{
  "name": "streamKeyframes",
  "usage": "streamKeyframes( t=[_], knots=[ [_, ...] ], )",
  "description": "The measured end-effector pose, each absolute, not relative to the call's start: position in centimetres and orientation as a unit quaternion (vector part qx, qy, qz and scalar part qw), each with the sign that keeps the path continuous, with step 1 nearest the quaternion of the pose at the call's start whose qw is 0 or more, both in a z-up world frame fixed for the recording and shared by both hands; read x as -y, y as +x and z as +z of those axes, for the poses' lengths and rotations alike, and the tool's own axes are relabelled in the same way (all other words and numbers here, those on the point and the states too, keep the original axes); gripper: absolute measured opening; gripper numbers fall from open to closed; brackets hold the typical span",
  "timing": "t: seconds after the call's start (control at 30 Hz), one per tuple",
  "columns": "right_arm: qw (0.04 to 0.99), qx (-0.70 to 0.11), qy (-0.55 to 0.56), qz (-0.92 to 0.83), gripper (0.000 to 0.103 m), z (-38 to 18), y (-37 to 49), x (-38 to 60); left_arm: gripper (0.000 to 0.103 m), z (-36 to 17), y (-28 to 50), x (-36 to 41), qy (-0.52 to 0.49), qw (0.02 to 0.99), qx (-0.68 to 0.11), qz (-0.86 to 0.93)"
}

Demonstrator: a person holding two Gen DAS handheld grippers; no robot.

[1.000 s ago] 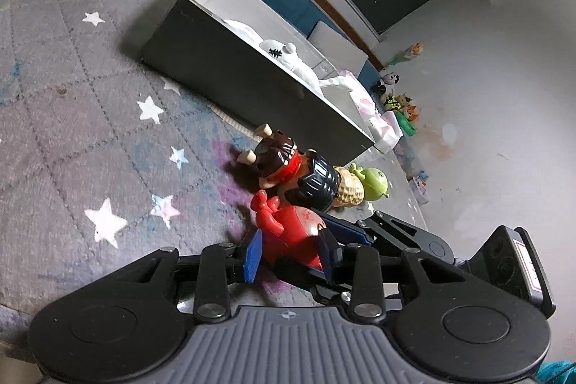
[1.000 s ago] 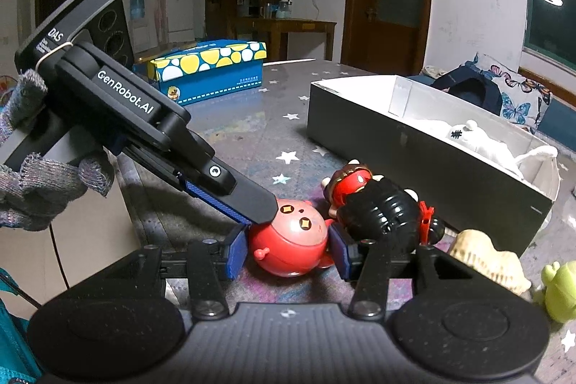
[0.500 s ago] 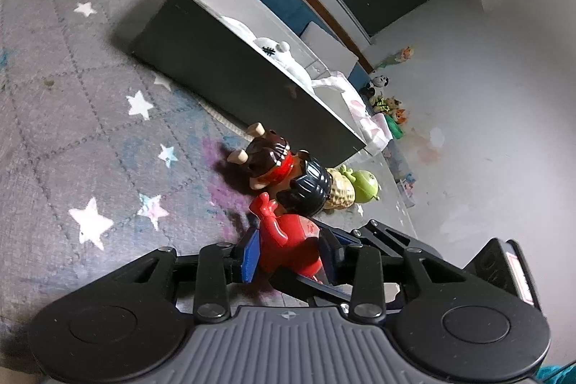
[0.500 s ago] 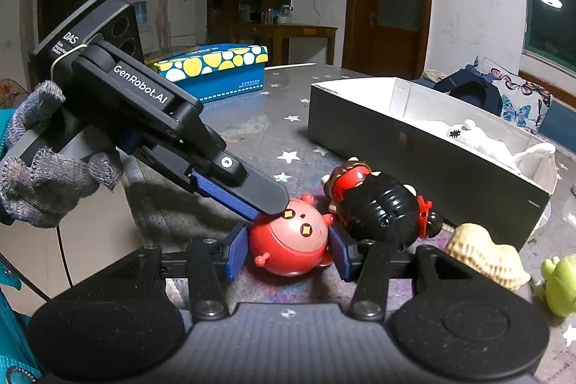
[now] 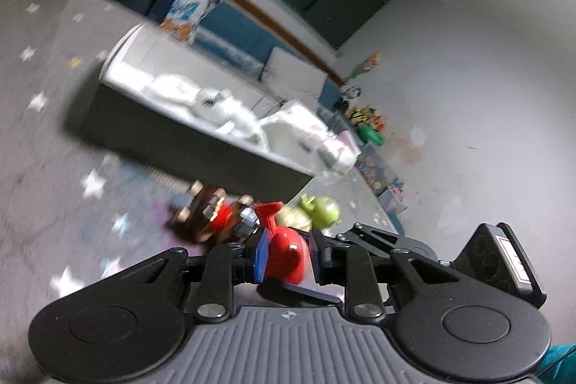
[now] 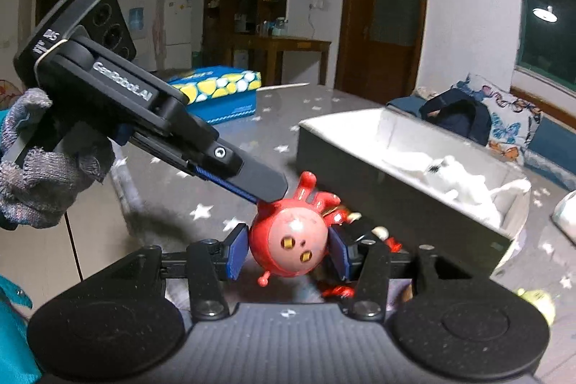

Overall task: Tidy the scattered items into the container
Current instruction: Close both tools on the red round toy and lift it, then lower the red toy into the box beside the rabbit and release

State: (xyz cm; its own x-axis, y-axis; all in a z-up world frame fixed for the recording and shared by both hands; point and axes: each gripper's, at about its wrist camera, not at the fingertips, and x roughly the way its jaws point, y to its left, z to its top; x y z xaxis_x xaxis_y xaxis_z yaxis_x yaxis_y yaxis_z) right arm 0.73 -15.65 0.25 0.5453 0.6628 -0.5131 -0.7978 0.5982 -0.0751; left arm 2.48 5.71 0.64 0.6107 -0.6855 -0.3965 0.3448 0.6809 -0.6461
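A round red toy figure [image 6: 289, 245] with a pink face is gripped from two sides: my right gripper [image 6: 288, 251] is shut on it, and my left gripper [image 5: 286, 258] is shut on the red toy [image 5: 284, 256] too. The toy is lifted off the starry table. The left gripper [image 6: 252, 182] reaches in from the upper left in the right wrist view. The grey open box [image 6: 403, 200] stands behind, with a white plush [image 6: 453, 175] inside. A brown-and-red figure [image 5: 207, 215], a beige toy [image 5: 295, 218] and a green toy [image 5: 324, 211] lie by the box [image 5: 187, 139].
A blue and yellow tissue box [image 6: 219, 92] stands at the far side of the table. A dark bag [image 6: 453, 114] and a butterfly cushion lie behind the grey box. White packets [image 5: 324, 139] sit beyond the box's end.
Both grippers have lifted the red toy up off the table and turned it, so its face points at the right camera. The other toys stay on the table.
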Motion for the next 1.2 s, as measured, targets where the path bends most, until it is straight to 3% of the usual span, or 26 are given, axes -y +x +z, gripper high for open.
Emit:
streamKeyframes(
  t=[0.67, 1.2],
  knots=[
    [0.912, -0.169, -0.168, 0.335, 0.048, 4.7, 8.5, 17.3, 0.027, 4.9, 12.8, -1.0, -0.232, 0.870, -0.284, -0.330],
    [0.889, -0.257, -0.236, 0.296, 0.048, 0.8, 19.4, 15.5, 0.027, -0.3, 23.2, 0.5, -0.260, 0.839, -0.363, -0.311]
  ],
)
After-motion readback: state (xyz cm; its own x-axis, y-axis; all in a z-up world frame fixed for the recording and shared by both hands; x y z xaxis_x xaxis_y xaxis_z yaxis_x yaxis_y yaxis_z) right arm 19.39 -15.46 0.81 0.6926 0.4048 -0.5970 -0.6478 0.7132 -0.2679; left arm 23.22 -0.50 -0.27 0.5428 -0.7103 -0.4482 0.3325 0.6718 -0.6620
